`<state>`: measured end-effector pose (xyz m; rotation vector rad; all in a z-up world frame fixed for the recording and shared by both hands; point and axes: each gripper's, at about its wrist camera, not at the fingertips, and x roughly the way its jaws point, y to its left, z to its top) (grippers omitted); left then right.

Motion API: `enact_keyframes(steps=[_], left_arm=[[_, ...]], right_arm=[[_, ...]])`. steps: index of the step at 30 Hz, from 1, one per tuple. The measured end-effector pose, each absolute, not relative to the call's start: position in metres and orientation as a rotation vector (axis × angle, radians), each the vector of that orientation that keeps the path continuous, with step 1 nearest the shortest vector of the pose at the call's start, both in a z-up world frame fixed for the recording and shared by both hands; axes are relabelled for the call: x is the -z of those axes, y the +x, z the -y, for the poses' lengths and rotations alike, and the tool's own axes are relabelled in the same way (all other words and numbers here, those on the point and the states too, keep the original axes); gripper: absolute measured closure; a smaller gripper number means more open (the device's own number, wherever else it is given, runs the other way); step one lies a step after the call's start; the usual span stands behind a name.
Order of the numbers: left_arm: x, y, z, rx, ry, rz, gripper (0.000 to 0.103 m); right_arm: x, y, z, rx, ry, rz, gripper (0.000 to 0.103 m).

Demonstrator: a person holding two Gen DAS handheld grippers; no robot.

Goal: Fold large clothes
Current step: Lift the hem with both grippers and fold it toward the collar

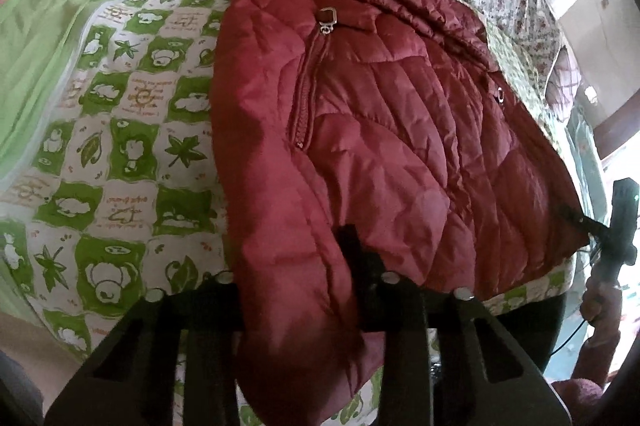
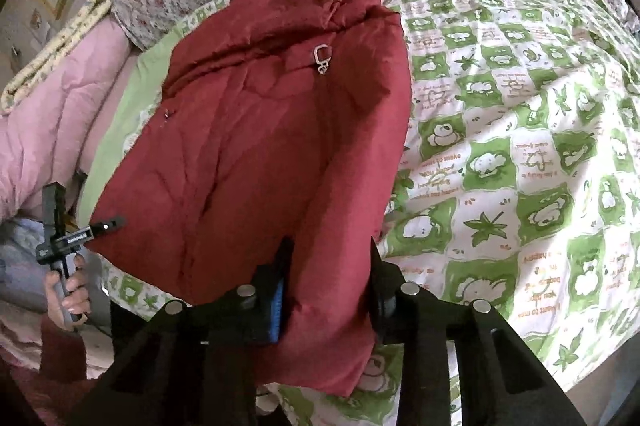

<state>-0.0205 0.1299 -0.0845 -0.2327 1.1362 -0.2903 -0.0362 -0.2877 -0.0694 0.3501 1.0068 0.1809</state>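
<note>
A red quilted jacket (image 1: 360,113) lies on a green-and-white patterned bedspread (image 1: 132,129), its hem at the near edge. The left gripper (image 1: 296,290) and right gripper (image 2: 330,282) each clamp the hem. Bedspread writing includes "to make".

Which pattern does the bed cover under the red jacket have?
The quilted cotton bed cover has green and white checks with bears and leaves, clearest in the right wrist view.

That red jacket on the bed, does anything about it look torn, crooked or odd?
Nothing stands out. The red jacket lies zipped and rumpled on the green checked bedspread, no tear visible, its near corners pinched by the left tool and right tool.
</note>
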Motion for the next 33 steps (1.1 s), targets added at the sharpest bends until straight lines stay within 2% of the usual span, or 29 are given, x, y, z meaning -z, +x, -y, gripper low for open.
enact_keyframes(steps=[2, 7, 21, 33], left_arm=[[0.081, -0.022, -0.132, 0.3, -0.255, -1.12, 0.082], [0.062, -0.026, -0.13, 0.32, -0.263, -1.051, 0.086], [0.014, -0.018, -0.137, 0.346, -0.333, -0.914, 0.086], [-0.029, 0.025, -0.131, 0.37, -0.332, -0.817, 0.086]], right_arm=[[0.067, -0.037, 0.291, -0.198, 0.38, -0.987, 0.075], [0.061, -0.038, 0.298, -0.235, 0.442, -0.94, 0.077], [0.027, -0.029, 0.315, -0.304, 0.576, -0.784, 0.08], [-0.013, 0.022, 0.321, -0.31, 0.58, -0.693, 0.081]])
